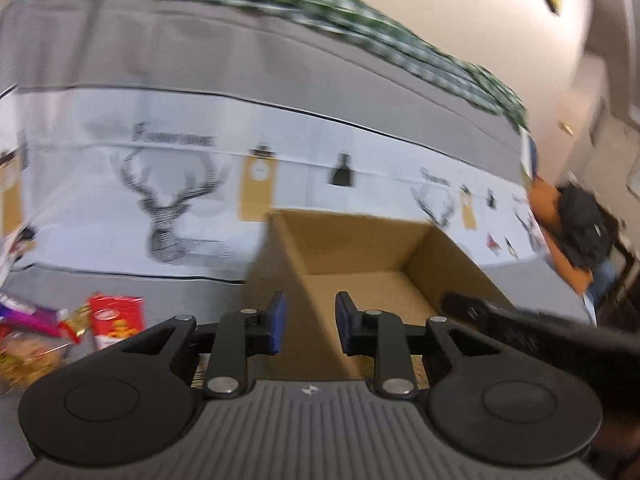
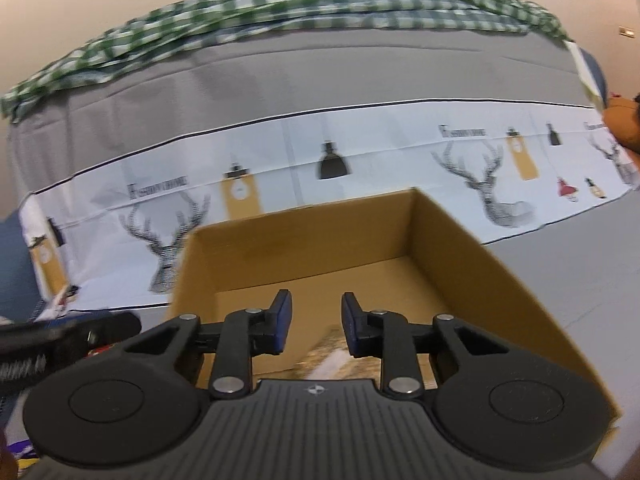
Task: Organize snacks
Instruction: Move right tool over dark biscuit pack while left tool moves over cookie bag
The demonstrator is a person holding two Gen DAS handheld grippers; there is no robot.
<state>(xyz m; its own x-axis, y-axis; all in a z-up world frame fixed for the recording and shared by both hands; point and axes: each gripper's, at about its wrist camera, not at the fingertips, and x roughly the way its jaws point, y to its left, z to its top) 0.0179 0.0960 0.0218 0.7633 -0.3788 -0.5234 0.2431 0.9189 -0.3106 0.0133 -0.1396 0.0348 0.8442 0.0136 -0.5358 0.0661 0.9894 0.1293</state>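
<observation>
An open brown cardboard box (image 1: 360,248) stands on the table straight ahead of both grippers. My left gripper (image 1: 310,320) hovers at the box's near left corner, open, with nothing between its blue pads. Left of it lie loose snacks: a red packet (image 1: 116,316), a purple packet (image 1: 24,312) and a clear pack of biscuits (image 1: 28,356). My right gripper (image 2: 316,320) hangs over the inside of the box (image 2: 312,248), open and empty. Below it in the box lies a blurred tan and white snack pack (image 2: 332,354). The left gripper's black body (image 2: 68,332) shows at the left edge.
The table wears a grey cloth with a white band (image 2: 360,152) printed with deer heads and lamps. A green checked cloth (image 2: 280,12) lies along the far side. At the far right sit an orange shape and a black bag (image 1: 584,224).
</observation>
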